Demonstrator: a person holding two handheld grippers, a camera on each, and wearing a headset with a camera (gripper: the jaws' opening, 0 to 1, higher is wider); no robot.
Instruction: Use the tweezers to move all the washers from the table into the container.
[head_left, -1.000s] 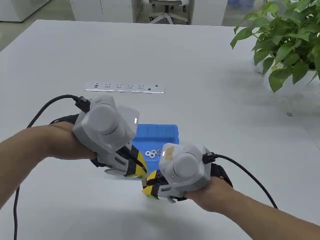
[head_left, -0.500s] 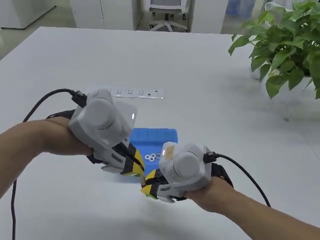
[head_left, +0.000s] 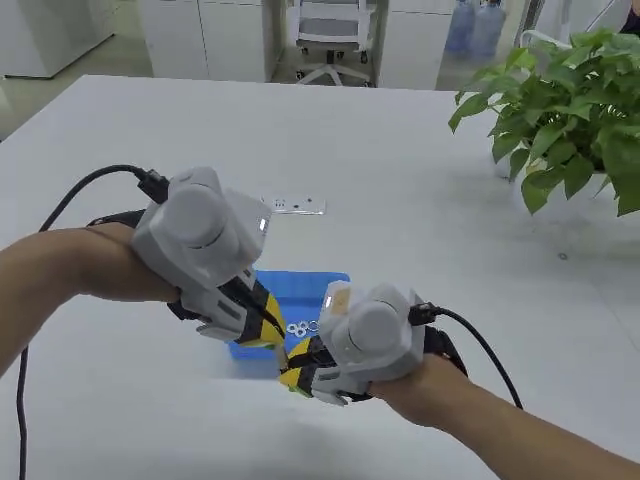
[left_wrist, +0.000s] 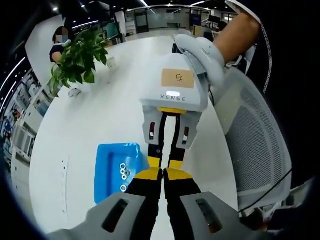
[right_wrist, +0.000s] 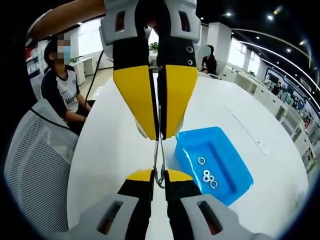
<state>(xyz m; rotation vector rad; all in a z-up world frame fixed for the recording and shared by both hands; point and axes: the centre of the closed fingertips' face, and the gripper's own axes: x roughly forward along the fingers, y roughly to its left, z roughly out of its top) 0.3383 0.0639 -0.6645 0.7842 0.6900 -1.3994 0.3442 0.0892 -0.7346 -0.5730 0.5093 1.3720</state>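
Observation:
A blue container (head_left: 305, 290) lies on the white table (head_left: 400, 200) with several washers (head_left: 300, 328) inside. My left gripper (head_left: 276, 338) and right gripper (head_left: 292, 376) meet tip to tip at its near edge. In the right gripper view, thin metal tweezers (right_wrist: 159, 160) run from the shut yellow jaws of the left gripper (right_wrist: 157, 134) down into my right gripper (right_wrist: 159, 176), whose jaws close on them. The washers (right_wrist: 206, 174) lie in the container (right_wrist: 220, 150) to the right. The left gripper view has my left gripper (left_wrist: 163, 175) facing the right gripper (left_wrist: 162, 163), with the container (left_wrist: 112, 165) to the left.
A white power strip (head_left: 295, 205) lies beyond the container, partly behind the left gripper. A potted plant (head_left: 560, 120) stands at the table's right. A mesh chair (right_wrist: 35, 150) and a seated person (right_wrist: 62, 85) are off the table's edge. Cables trail from both grippers.
The head camera has tilted up, so the scene sits lower in the picture. The left gripper now covers part of the power strip. Both grippers stay tip to tip.

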